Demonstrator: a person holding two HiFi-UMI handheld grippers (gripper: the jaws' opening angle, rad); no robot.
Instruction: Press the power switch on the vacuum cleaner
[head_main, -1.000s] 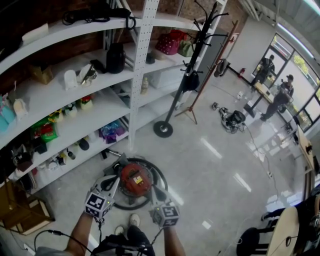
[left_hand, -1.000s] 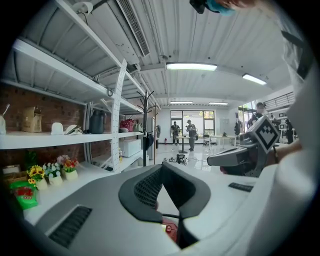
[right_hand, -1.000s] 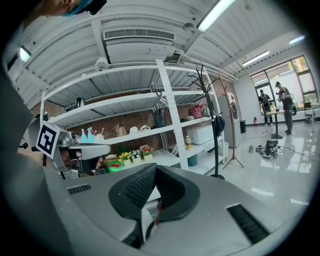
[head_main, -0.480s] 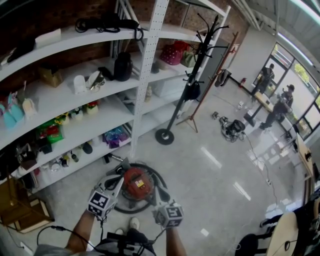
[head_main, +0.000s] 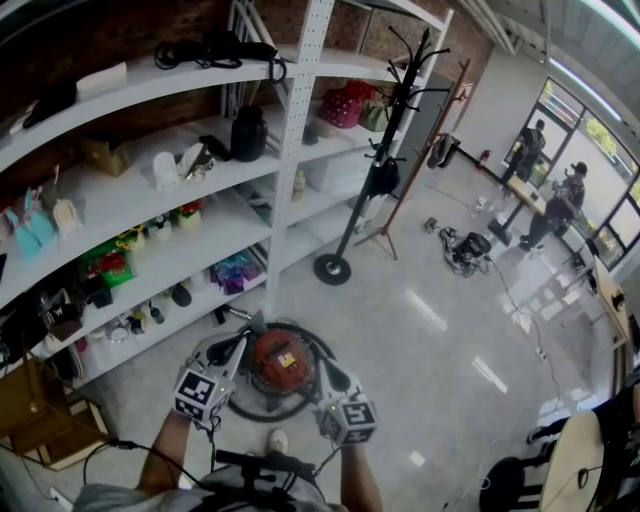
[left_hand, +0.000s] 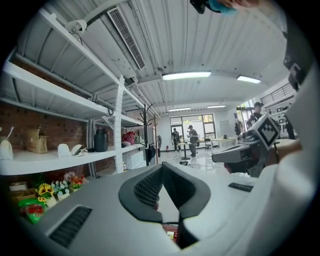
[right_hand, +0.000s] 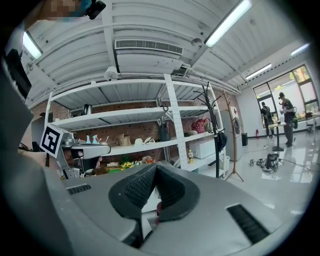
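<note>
The red round vacuum cleaner (head_main: 280, 360) sits on the floor just ahead of my feet, with its black hose (head_main: 240, 408) looped round it. In the head view my left gripper (head_main: 247, 340) points at the vacuum's left side. My right gripper (head_main: 324, 370) points at its right side, and both tips lie close over its edge. In the left gripper view the left gripper (left_hand: 161, 169) has its jaws met at the tips with nothing between them, and a sliver of the red vacuum (left_hand: 171, 232) shows below. The right gripper (right_hand: 156, 169) looks the same in its own view. I cannot make out the switch.
White shelving (head_main: 285, 150) full of small goods stands right behind the vacuum. A black coat rack (head_main: 385, 150) with a round base (head_main: 332, 268) stands to its right. A wooden crate (head_main: 40, 420) is at the left, a stool (head_main: 505, 482) at the lower right, and people (head_main: 560, 205) stand far off.
The head view has tilted a little, so the vacuum sits slightly further right in the frame. Both grippers stay shut beside the vacuum, and the right one has drifted slightly right.
</note>
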